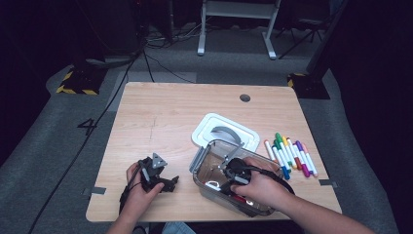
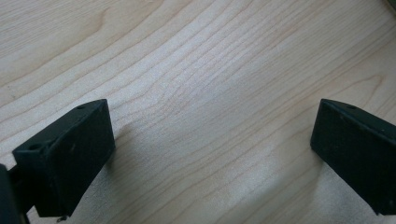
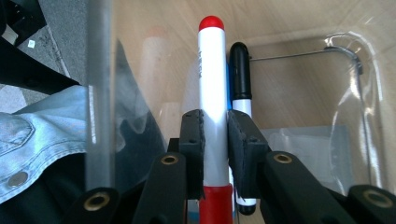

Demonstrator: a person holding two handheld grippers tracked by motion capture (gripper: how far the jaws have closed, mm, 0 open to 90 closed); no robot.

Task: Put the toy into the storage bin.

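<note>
My right gripper (image 3: 215, 126) is shut on a white marker with red ends (image 3: 211, 70), holding it inside a clear plastic box (image 3: 100, 70). A black marker (image 3: 240, 74) lies right beside the held one, with a blue one half hidden behind it. In the high view the right gripper (image 1: 234, 186) reaches down into the box (image 1: 204, 161) at the table's front right, and a bit of red marker (image 1: 237, 198) shows below the hand. The left gripper (image 1: 168, 184) rests on the table left of the box. Its jaws (image 2: 212, 154) stand wide open over bare wood.
The box's white lid (image 1: 224, 130) lies just behind it. A row of several coloured markers (image 1: 290, 155) lies to the right of the box. The wooden table (image 1: 160, 112) has a cable hole (image 1: 245, 98) near its far edge.
</note>
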